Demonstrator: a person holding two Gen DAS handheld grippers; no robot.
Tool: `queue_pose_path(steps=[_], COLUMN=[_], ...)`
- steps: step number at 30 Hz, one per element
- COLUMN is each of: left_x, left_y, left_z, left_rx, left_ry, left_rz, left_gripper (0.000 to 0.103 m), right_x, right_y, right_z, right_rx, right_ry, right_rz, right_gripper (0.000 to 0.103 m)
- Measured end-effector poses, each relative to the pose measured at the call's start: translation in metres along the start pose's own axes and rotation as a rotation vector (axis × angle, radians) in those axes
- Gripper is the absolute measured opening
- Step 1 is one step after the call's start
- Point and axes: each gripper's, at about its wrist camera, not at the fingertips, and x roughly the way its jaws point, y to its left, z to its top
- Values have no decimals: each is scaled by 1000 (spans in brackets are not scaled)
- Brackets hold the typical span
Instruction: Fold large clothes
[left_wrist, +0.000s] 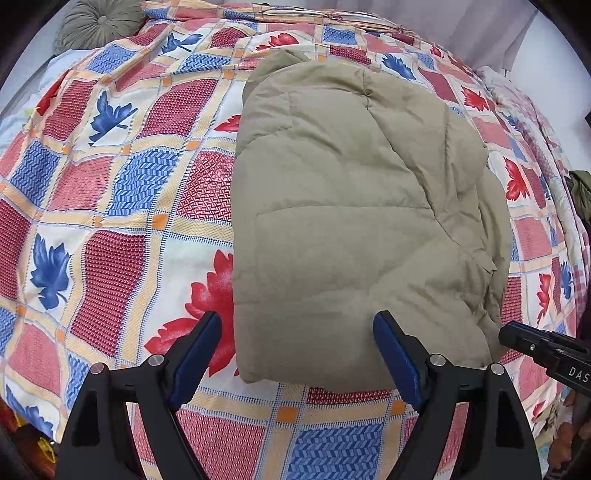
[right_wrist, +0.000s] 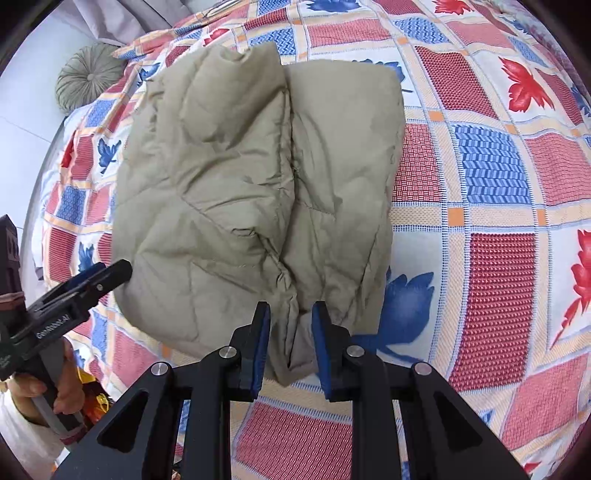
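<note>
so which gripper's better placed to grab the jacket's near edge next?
Right, probably. The right gripper already has a fold of the jacket between its jaws; the left gripper stands open, straddling the corner.

Jacket (left_wrist: 343, 221) on bedspread (left_wrist: 122, 206), cushion (left_wrist: 98, 24) behind at bed's far edge

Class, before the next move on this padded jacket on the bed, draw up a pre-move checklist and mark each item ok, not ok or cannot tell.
1. Jacket folded into a compact bundle: ok.
2. Bundle fully on the bedspread: ok.
3. Left hand-held gripper open, holding nothing: ok.
4. Right hand-held gripper released: cannot tell; fabric sits between its narrow pads.
5. Grippers apart from each other: ok.
6. Folded layers lying flat: not ok, puffy and creased.
</note>
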Motion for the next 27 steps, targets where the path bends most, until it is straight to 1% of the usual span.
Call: queue_pose_path(steps=[6, 7, 8, 9, 10, 12, 16, 18, 20, 22, 23, 24, 25, 26, 27], left_x=[-29, -33, -37, -42, -46, -50, -52, -54, -55, -55, -55, -54, -53, -52, -50], left_y=[1, 1, 1, 1, 0, -1, 1, 2, 4, 7, 9, 11, 14, 16, 19], left_z=[-10, -12, -14, -16, -18, -22, -28, -31, -33, -35, -35, -35, -35, -34, -33], left_rx=[8, 9, 12, 17, 21, 28, 10, 7, 5, 0, -4, -10, -17, -26, -34], left_ry=[3, 0, -5, -12, -22, -19, 6, 4, 3, 4, 4, 5, 6, 7, 8], left_rz=[11, 12, 11, 13, 18, 22, 12, 16, 27, 35, 41, 46, 50, 53, 55], left_gripper=[84, 87, 96, 100, 102, 102, 102, 102, 102, 102, 102, 102, 102, 102, 102], right_x=[-28, -32, -36, -39, -43, -48, -53, -53, -52, -51, -51, -51, -51, -51, -51], right_y=[1, 1, 4, 5, 5, 9, 14, 16, 18, 21, 23, 25, 27, 27, 28], right_z=[-13, -16, -20, -22, -25, -30, -36, -38, -35, -25, -14, -5, 7, 21, 32], right_rx=[45, 50, 54, 58, 61, 64, 71, 73, 70, 60, 54, 53, 58, 71, 86], right_ry=[1, 3, 4, 3, 2, 1, 4, 7, 8, -3, -20, -38, -59, -88, -114], right_rz=[20, 20, 21, 23, 24, 23, 24, 22, 21, 24, 29, 33, 37, 44, 54], right_gripper=[26, 26, 26, 26, 26, 26, 26, 26, 26, 26, 28, 33, 48, 61, 62])
